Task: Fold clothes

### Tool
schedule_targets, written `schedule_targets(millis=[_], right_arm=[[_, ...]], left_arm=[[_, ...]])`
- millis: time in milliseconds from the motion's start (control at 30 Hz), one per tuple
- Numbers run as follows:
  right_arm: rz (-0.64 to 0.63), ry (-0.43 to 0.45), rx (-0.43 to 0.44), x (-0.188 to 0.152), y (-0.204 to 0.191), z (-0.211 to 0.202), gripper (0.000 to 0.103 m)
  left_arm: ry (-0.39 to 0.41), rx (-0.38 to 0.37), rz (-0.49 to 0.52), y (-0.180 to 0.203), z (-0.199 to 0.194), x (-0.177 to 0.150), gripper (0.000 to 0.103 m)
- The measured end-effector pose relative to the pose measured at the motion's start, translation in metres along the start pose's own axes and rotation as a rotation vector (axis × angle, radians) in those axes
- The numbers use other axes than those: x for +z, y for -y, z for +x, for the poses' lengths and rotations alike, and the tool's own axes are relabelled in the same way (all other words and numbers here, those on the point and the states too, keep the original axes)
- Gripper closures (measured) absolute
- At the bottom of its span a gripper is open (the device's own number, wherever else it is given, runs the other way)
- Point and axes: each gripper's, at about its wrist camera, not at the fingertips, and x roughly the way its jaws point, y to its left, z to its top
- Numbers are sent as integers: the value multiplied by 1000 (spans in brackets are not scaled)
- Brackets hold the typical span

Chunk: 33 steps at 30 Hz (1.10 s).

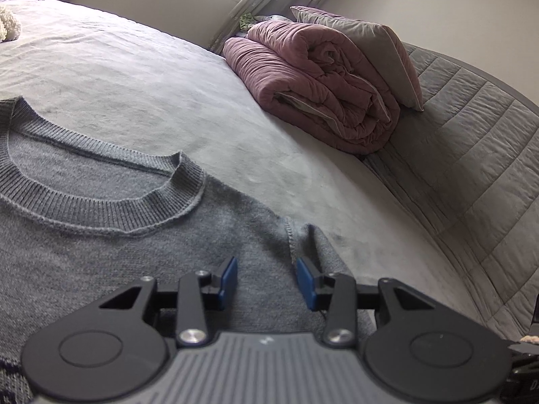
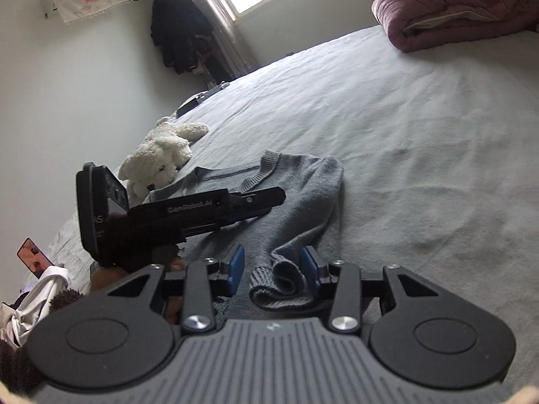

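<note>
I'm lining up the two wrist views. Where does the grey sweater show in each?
Left wrist: grey sweater fills the lower left, ribbed collar toward the upper left, under the left hand-held gripper.
Right wrist: it lies at centre, a cuff between the right hand-held gripper fingers.
Shared landmark: the rolled pink quilt.

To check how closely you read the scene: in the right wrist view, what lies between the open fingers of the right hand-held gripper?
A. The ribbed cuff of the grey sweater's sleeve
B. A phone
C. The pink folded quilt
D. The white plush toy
A. The ribbed cuff of the grey sweater lies bunched between the blue pads of the right hand-held gripper, whose jaws stand apart; the white plush toy lies farther off on the bed.
</note>
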Motion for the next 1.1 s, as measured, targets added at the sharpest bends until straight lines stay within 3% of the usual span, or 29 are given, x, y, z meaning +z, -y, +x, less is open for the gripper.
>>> schedule_targets(millis=[167, 533, 833, 1000, 1033, 1100], right_arm=[[0, -40, -8, -4, -2, 6, 61], [-82, 49, 21, 6, -28, -27, 61], [-119, -97, -130, -6, -24, 11, 61], [-76, -95, -88, -8, -13, 8, 61], [-67, -99, -83, -8, -11, 10, 65], [-73, -101, -95, -10, -9, 14, 89]], left_arm=[[1, 0, 2, 0, -1, 0, 62], [1, -2, -1, -1, -2, 0, 62], [1, -5, -7, -1, -2, -1, 62], [1, -6, -10, -1, -2, -1, 62], [1, -5, -10, -1, -2, -1, 62], [1, -6, -11, 0, -2, -1, 62]])
